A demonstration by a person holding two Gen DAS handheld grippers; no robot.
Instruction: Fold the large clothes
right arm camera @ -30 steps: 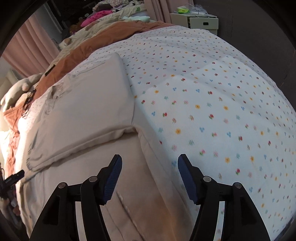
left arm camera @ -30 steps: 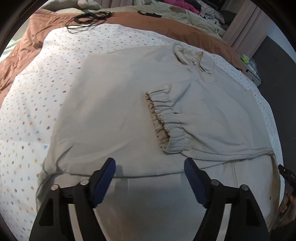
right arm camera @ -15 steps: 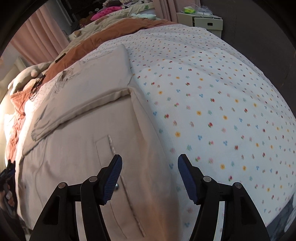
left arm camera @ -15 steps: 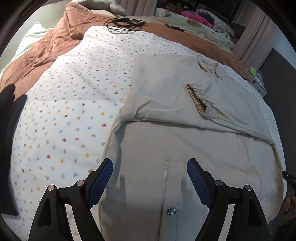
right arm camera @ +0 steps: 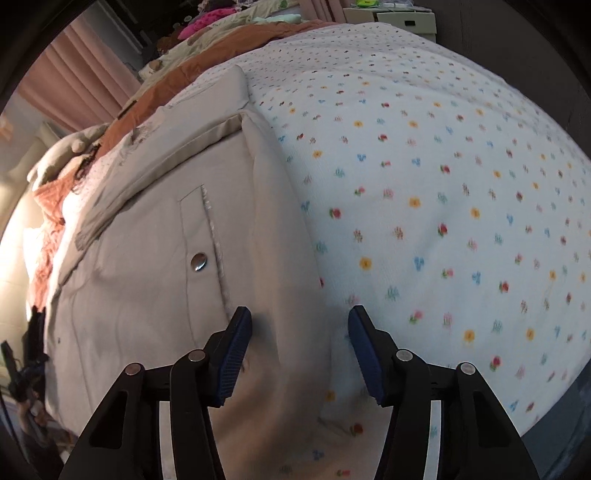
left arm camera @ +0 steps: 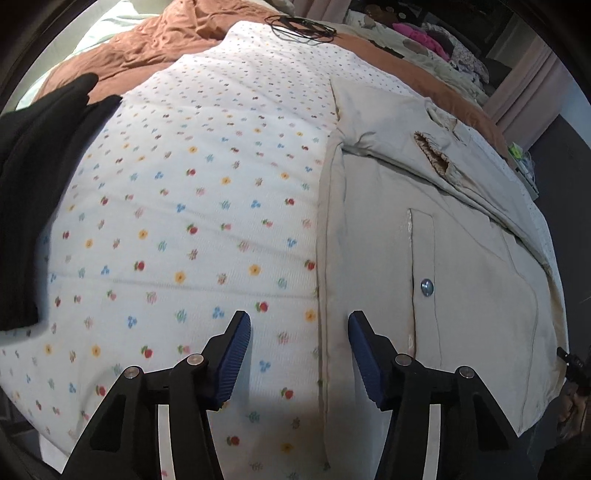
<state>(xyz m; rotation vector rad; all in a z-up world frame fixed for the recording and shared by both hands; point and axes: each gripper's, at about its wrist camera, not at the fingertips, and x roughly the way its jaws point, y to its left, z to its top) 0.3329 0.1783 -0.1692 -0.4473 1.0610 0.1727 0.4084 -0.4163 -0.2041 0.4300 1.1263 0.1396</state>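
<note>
One beige jacket lies flat on the bed's flowered quilt, sleeves already crossed over. Left claw and right claw both gape wide, empty, one at each side hem. Pinch quilt along with cloth and the fold drags crooked.

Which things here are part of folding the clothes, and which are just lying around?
Part of the job:
beige jacket
left gripper, open
right gripper, open

Just lying about:
floral bedspread
brown blanket
black garment
black cable
pink clothes
white box
</note>
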